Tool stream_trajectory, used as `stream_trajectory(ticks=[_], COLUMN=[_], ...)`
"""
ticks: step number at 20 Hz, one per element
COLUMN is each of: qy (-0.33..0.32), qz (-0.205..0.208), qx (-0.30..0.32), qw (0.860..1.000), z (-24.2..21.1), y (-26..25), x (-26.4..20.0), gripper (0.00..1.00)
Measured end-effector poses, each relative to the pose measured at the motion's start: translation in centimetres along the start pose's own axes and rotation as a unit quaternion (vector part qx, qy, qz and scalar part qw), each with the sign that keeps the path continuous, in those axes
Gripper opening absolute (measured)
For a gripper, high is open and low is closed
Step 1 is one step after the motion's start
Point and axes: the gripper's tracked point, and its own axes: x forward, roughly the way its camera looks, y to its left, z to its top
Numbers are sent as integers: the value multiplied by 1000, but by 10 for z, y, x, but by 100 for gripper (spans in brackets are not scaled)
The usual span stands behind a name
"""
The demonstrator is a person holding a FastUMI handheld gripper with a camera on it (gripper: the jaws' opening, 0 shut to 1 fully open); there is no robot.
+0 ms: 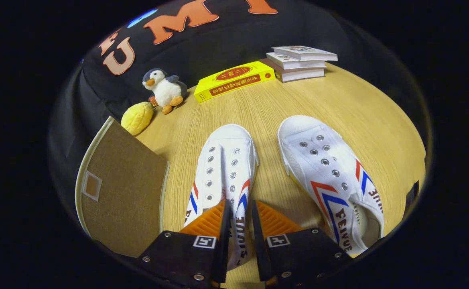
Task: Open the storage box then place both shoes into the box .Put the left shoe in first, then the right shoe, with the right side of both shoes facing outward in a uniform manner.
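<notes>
Two white canvas shoes with red and blue chevrons lie on the wooden table, toes pointing away from me. The left-hand shoe [224, 168] sits straight, and its right side wall runs into the narrow gap between my fingers. My gripper [240, 205] is shut on that side wall near the heel. The right-hand shoe [326, 172] lies apart to the right of the fingers, tilted so its lettered side shows. The storage box [118, 188] stands to the left of the fingers, its brown fabric top with a small square tab facing up.
A yellow plush fruit [137, 117] and a penguin plush [164, 90] sit beyond the box. A yellow book [234, 80] and a stack of three white books [300, 62] lie at the table's far side. Bare wood lies between the shoes.
</notes>
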Motion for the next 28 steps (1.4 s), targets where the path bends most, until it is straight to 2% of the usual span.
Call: stream_trajectory(ticks=[1,2,3,4,5,8,11,15,20,24,28], qy=[-10,-23,-34,-40,-39,-38,-67,-123,-162,-150,-111], qz=[5,10,15,26,40,58,62,60,92,140,153], qx=[-13,-31,-19,25,62,115,129,115,110,99,64], qw=[1000,999,999,999,996,991,987,984,976,974,980], z=[1,2,3,6,5,7,32,71,95,87,57], y=[1,0,-2,-1,-1,4,19,52,124,197,251], x=[1,-2,-4,-6,-3,-15,-38,-88,-135,-139,-114], gripper=[20,18,14,10,1,0,0,0,0,0,0])
